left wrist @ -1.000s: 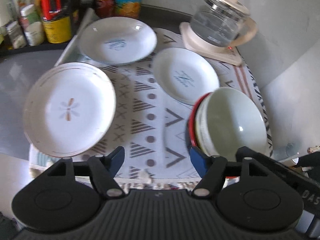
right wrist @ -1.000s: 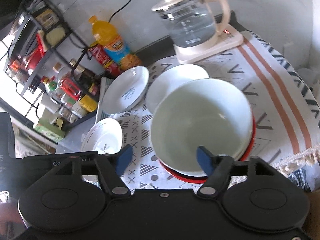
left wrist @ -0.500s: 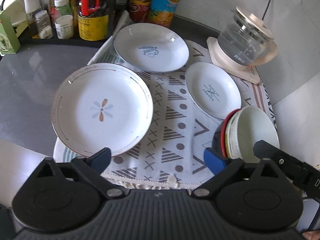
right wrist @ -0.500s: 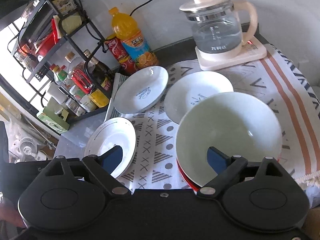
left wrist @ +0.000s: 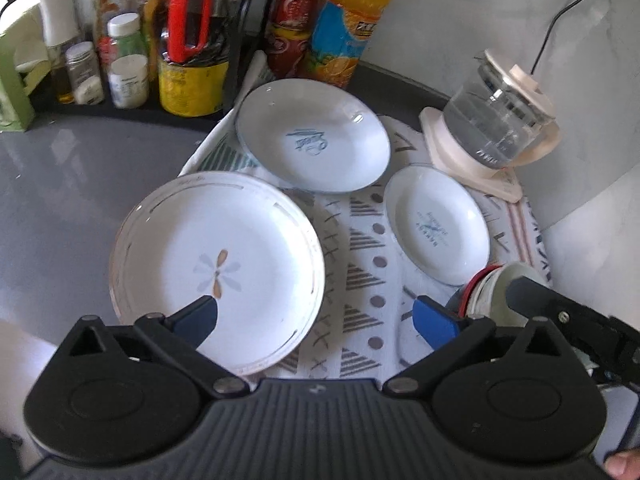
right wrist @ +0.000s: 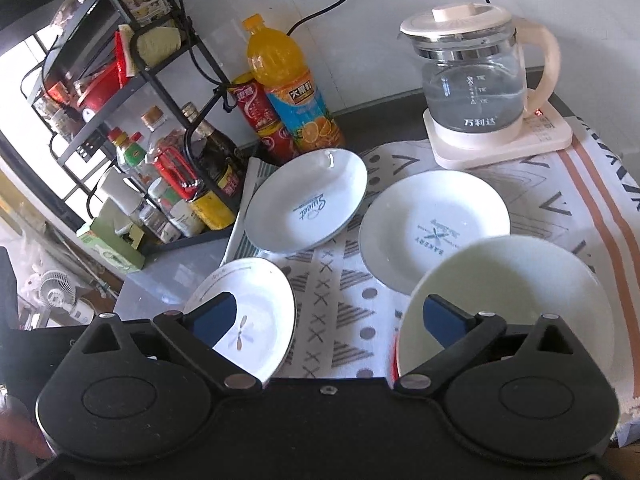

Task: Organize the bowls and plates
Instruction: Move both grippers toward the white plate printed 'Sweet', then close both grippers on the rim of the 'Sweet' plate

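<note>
Both grippers empty. Left gripper [left wrist: 314,318] has its jaws spread wide with nothing between the blue pads. Right gripper [right wrist: 334,314] has its jaws opening, also nothing between them.

Bowls look consolidated: pale green ceramic bowl [right wrist: 520,300] sits nested on top of a red-rimmed bowl [left wrist: 478,280], at the near right edge of the patterned cloth mat [right wrist: 340,288].

Plates not yet stacked, three lying flat and apart:
- white plate with flower motif and gold-line rim [left wrist: 216,264], near left, overhanging the mat onto the grey counter [left wrist: 60,184]
- white deep plate with blue script logo [left wrist: 314,134], far edge of the mat
- smaller white "bakery" plate [left wrist: 438,224], just beside the bowl stack

My read: plates are next; wide jaws suit a rim pinch. Glass kettle [right wrist: 476,80] at the far right corner is clear of the work area.
</note>
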